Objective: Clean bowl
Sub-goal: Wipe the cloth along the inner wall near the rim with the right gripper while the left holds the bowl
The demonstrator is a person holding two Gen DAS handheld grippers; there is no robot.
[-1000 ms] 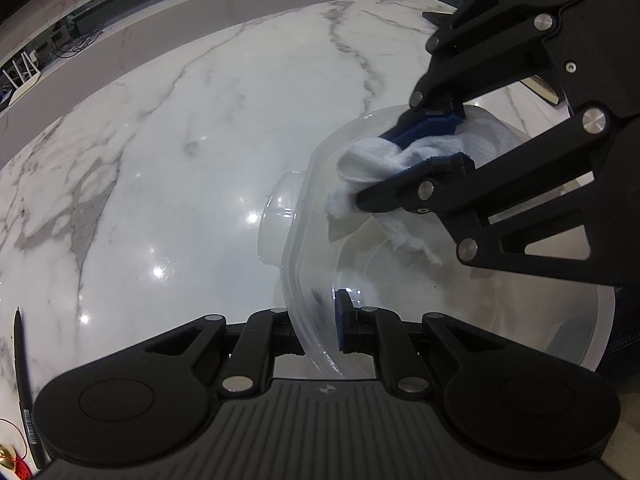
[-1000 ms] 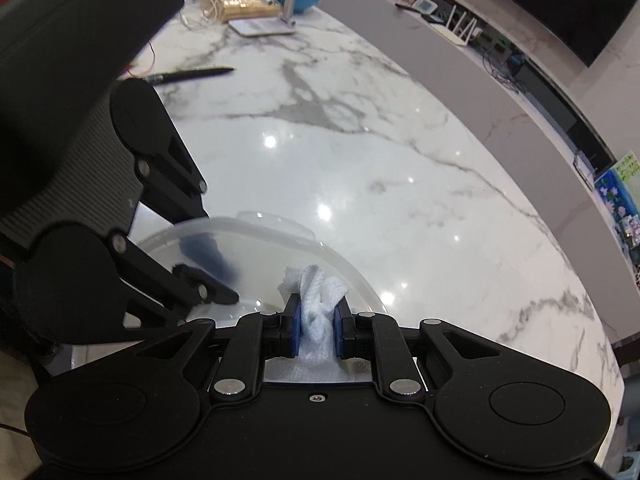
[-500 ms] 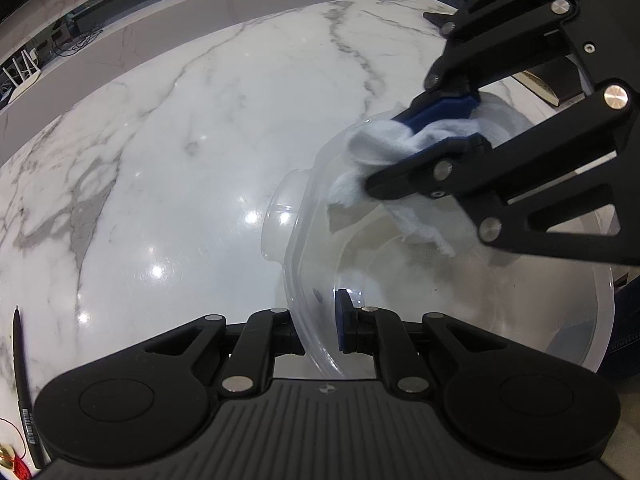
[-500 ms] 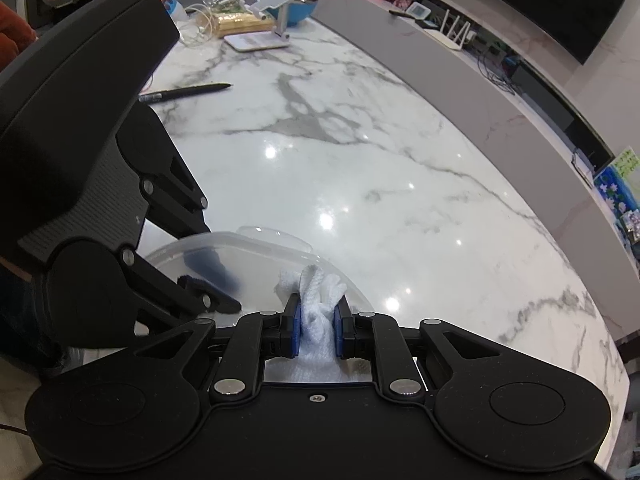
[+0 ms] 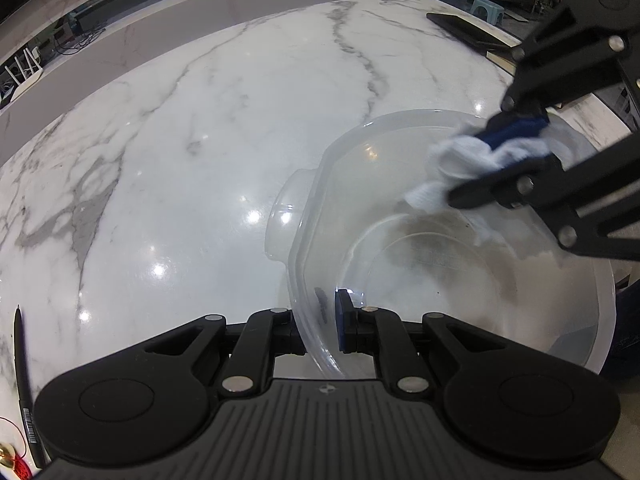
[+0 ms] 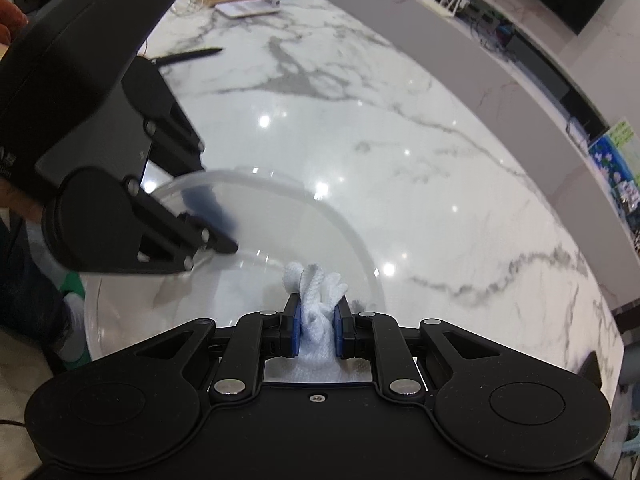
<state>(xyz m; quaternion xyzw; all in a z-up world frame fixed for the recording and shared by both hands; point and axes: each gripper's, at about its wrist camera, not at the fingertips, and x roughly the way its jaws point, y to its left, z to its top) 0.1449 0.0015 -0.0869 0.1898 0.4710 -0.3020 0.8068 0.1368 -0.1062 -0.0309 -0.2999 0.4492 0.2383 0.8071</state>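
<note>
A white marble worktop (image 5: 208, 152) with grey veins fills most of both views, glossy with spots of reflected light. At its near edge sits a clear plastic bowl (image 5: 460, 288), tilted, with its rim partly beyond the worktop's edge and a rounded tab on its outer side resting toward the marble.

The left gripper (image 5: 320, 320) has its jaws clenched on the bowl's near wall, one blue pad inside and the other finger outside. The right gripper (image 5: 508, 156) reaches in from the far right rim, its jaws clamped on a bunched white cloth (image 5: 456, 168) that lies against the upper inside wall of the bowl. In the right wrist view the same cloth (image 6: 316, 308) is pinched between the two blue pads, its crumpled end sticking out ahead of them over the bowl's interior.

A black pen (image 5: 24, 380) lies at the left edge of the worktop, well apart from the bowl. A dark phone (image 5: 464, 32) lies flat at the far right corner.
</note>
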